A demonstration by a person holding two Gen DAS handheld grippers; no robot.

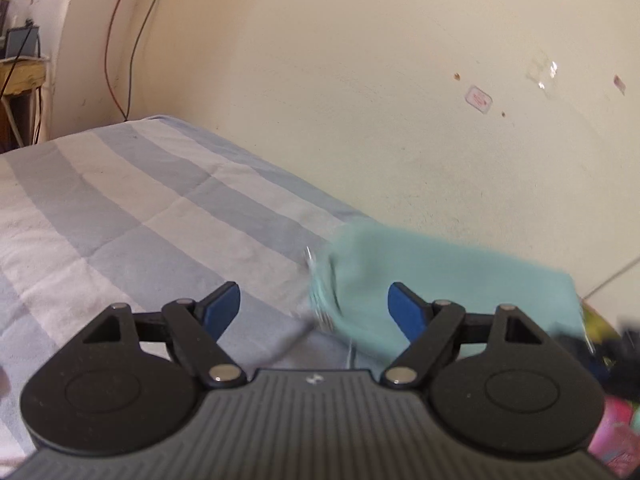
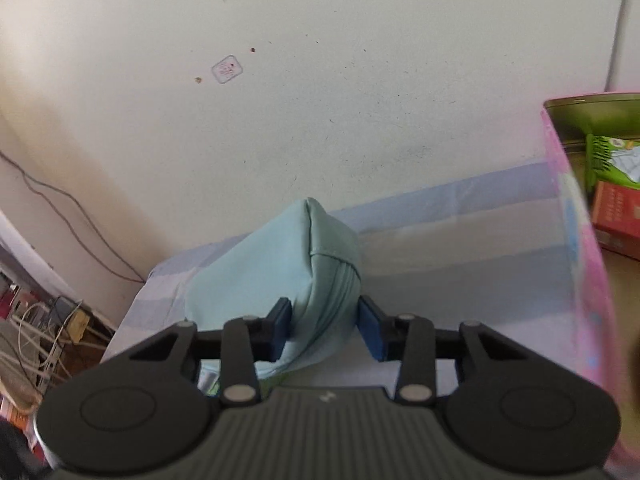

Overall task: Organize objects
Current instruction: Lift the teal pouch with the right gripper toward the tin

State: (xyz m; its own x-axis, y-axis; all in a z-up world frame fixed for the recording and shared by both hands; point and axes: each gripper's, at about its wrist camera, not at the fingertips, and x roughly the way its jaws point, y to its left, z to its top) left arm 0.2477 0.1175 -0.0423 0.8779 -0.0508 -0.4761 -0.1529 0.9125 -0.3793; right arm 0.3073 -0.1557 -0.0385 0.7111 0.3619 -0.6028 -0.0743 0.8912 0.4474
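Note:
A light blue fabric pouch (image 2: 288, 264) is held up over the bed, and my right gripper (image 2: 324, 328) is shut on its end, one blue pad on each side. The same pouch (image 1: 440, 280) shows blurred in the left wrist view, with a silvery zipper edge on its left side. My left gripper (image 1: 314, 308) is open and empty, its right pad in front of the pouch and its left pad over the bedsheet.
A blue and white striped bedsheet (image 1: 140, 216) covers the bed against a cream wall (image 1: 380, 80). A pink translucent container (image 2: 588, 280) with green and red boxes (image 2: 616, 208) stands at the right. Cables and clutter (image 2: 44, 328) lie beside the bed at the left.

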